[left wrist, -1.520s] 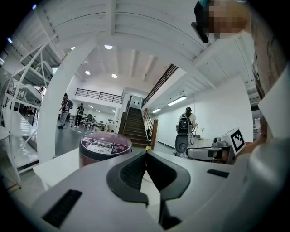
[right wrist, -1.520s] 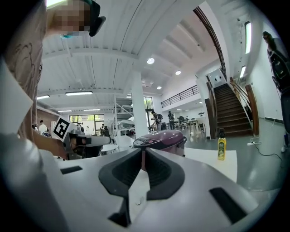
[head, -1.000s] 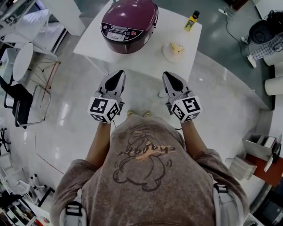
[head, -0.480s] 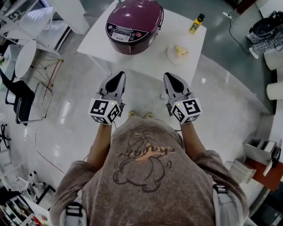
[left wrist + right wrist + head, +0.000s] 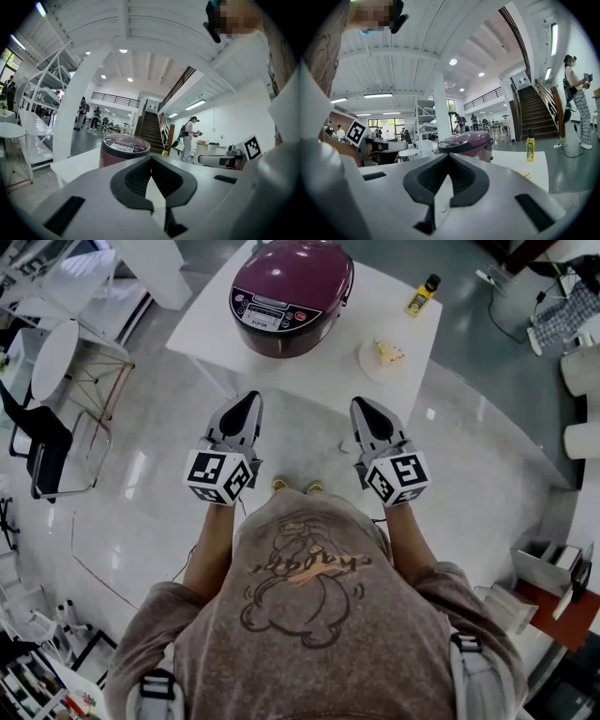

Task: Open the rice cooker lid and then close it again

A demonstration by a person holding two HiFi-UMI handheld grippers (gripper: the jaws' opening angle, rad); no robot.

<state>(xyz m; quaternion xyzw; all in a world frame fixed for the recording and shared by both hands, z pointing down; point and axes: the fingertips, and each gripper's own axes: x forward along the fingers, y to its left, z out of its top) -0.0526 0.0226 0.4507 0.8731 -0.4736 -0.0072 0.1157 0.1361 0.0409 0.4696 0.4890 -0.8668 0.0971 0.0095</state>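
left hand-held gripper (image 5: 247, 401): jaws together, empty, short of tabletop (image 5: 323, 367)
right hand-held gripper (image 5: 365, 407): jaws together too
rice cooker (image 5: 292, 294): on tabletop, lid (image 5: 300, 268) down
change: slight rightward drift of cooker in head view; grippers no nearer
meaning: fits before opening or after reclosing

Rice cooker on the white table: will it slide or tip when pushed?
Probably stays upright: the rice cooker looks squat and wide. It may slide a little, since the table looks smooth. Its rounded glossy lid is likely slippery.
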